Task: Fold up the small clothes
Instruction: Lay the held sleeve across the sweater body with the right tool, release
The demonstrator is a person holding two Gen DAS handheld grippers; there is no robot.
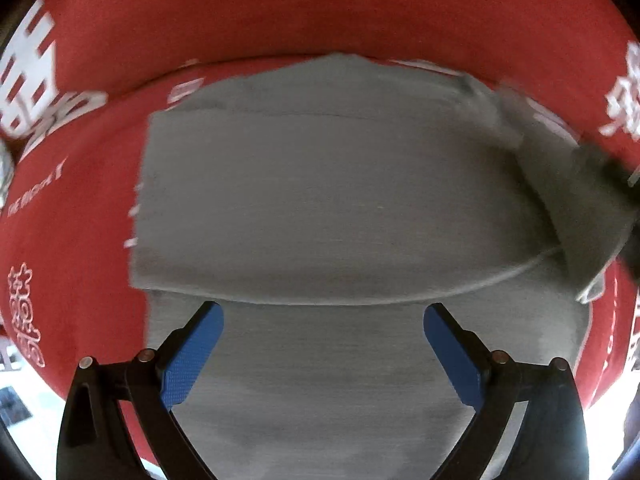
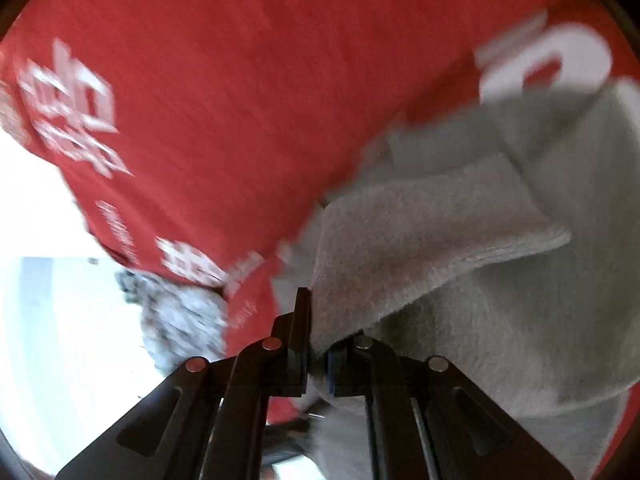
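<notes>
A red cloth (image 1: 280, 12) with white print filled both views. On it, mid-frame in the left view, lay the grey garment (image 1: 320, 200), partly folded. The left gripper (image 1: 323, 344) hung over it, jaws wide apart. The right gripper (image 2: 316, 344) was clamped on a garment edge at lower centre.

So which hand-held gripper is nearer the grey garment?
Right. The right hand-held gripper is shut on the grey garment, pinching an edge; the left hand-held gripper hangs open above it.
</notes>
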